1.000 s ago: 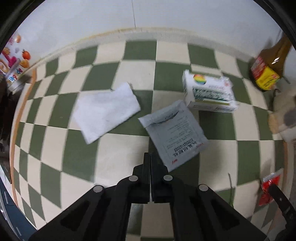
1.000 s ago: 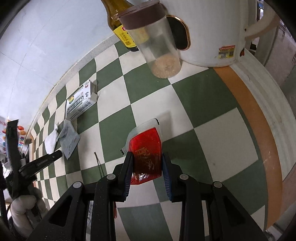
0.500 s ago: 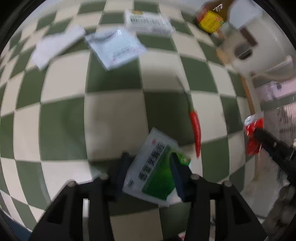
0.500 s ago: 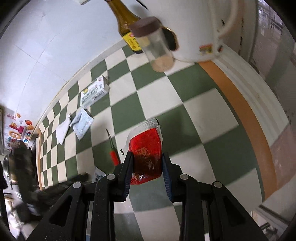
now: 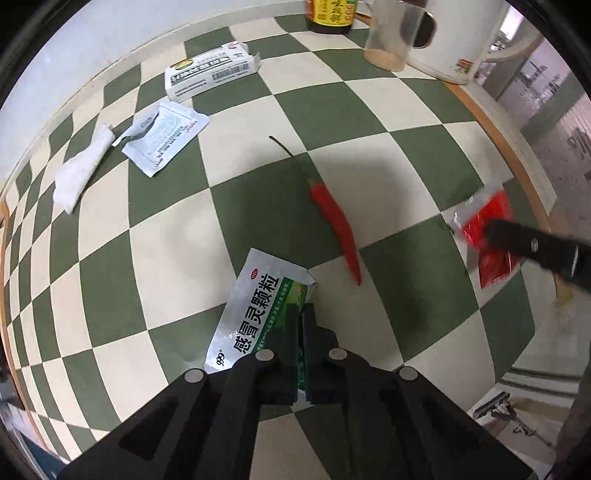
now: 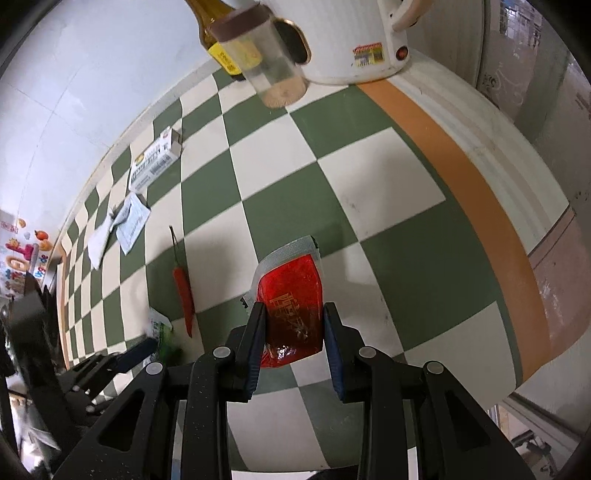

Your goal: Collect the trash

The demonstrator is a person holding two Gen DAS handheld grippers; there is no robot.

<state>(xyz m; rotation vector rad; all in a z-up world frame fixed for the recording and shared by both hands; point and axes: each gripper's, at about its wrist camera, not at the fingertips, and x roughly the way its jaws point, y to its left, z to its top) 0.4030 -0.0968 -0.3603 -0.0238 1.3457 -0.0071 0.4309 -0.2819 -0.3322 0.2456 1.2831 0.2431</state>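
Observation:
My left gripper (image 5: 300, 314) is shut on a green and silver medicine sachet (image 5: 258, 306), low over the checkered table. My right gripper (image 6: 293, 314) is shut on a red sauce packet (image 6: 291, 295); the packet also shows at the right of the left wrist view (image 5: 487, 229). A red chili (image 5: 334, 225) lies on the table between the two grippers. Further back lie a grey-white sachet (image 5: 166, 136), a crumpled white tissue (image 5: 83, 170) and a white medicine box (image 5: 210, 74).
A dark sauce bottle (image 5: 330, 16), a clear jar with a brown lid (image 6: 258, 66) and a white kettle (image 6: 343, 40) stand at the back right. The table's orange-banded edge (image 6: 461, 166) runs along the right. A wall stands behind.
My left gripper swung from over the grey sachet to the green sachet, opened around it and has shut on it. My right gripper still holds the red packet, lifted slightly.

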